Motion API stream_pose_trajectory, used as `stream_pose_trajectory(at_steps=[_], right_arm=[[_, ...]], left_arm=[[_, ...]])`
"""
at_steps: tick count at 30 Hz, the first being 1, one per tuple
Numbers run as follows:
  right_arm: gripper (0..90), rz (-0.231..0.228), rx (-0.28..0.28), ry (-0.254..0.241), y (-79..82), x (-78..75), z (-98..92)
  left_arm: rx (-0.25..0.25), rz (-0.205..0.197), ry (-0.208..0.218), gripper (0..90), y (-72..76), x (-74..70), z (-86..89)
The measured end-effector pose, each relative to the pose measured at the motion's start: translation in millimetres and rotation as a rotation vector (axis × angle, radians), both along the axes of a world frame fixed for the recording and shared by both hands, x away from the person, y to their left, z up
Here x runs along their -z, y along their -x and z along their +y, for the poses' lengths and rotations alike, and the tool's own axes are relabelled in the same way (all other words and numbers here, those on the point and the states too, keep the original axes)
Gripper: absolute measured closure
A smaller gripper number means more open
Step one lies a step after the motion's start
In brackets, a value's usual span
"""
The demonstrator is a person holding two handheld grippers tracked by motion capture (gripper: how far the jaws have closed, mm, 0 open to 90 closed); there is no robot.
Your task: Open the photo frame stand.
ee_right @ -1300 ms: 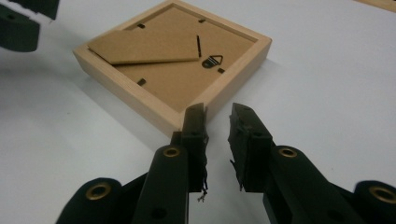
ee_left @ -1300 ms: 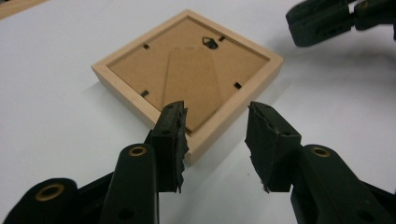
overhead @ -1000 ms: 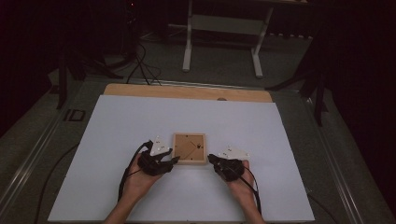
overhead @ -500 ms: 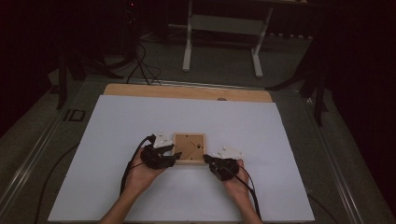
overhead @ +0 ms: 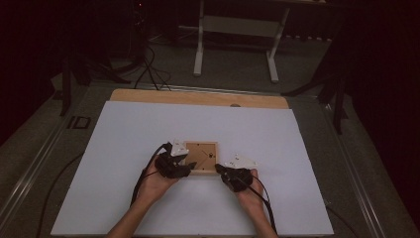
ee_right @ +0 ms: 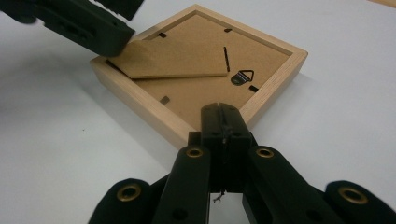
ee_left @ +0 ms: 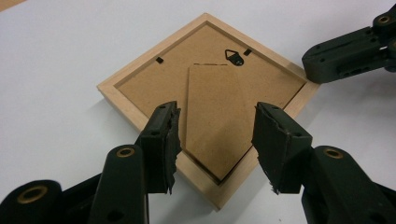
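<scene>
Left gripper view looks down on a small wooden picture frame (ee_left: 205, 98) lying face-down on the white table cover (ee_left: 51, 56), its brown backing board up, with a fold-out cardboard stand (ee_left: 212, 116) and a small black metal hanger (ee_left: 234, 56) near one corner. The left gripper (ee_left: 215, 137) straddles the nearest corner of the frame; its jaws have just been opening and now stand apart on either side of the stand, pads not pressing on anything. In the right gripper view, the right gripper (ee_right: 223, 116) has its jaws pressed together, holding nothing, the tip right at another corner of the frame; whether it touches the wood I cannot tell. High view shows the frame (overhead: 202, 156) near the middle of the white cover, between the two hands, with a bare wooden strip (overhead: 198, 97) along the table's far edge.
</scene>
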State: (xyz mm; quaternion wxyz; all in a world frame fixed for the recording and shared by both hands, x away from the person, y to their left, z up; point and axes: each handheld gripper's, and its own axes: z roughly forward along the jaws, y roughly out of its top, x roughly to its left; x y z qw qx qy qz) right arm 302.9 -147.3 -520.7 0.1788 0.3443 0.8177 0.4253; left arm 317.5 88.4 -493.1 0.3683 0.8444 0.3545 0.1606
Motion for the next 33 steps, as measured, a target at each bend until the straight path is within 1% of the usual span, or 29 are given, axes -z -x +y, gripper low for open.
stream_pose_trajectory(at_steps=[3, 7, 9, 11, 18, 22, 33], right_arm=[[89.8, 0.002, 0.0, -0.002, -0.2, 0.0, -0.1], [89.8, 0.003, 0.002, -0.004, -0.1, 0.1, 0.1], [89.8, 0.003, 0.002, -0.004, -0.1, 0.0, 0.1], [89.8, 0.003, 0.003, -0.004, 0.0, 0.1, 0.2], [89.8, 0.002, 0.005, -0.002, 0.0, 0.0, 0.5], [89.8, 0.002, 0.005, -0.004, 0.1, 0.1, 0.7], [89.8, 0.005, 0.005, -0.008, 0.2, 0.3, 0.9]], left_arm=[[0.007, 0.004, -0.008, 50.7, -1.7, 2.1, -3.6], [0.002, 0.012, -0.008, 50.3, -4.0, 5.6, -8.1], [0.002, 0.018, -0.016, 48.9, -5.6, 7.7, -9.7], [0.001, 0.026, -0.02, 47.9, -6.7, 9.4, -10.9], [-0.004, 0.035, -0.037, 45.3, -9.7, 13.0, -12.2], [-0.009, 0.045, -0.031, 44.4, -12.2, 14.5, -11.6], [-0.022, 0.049, -0.034, 45.2, -13.5, 15.5, -14.8]])
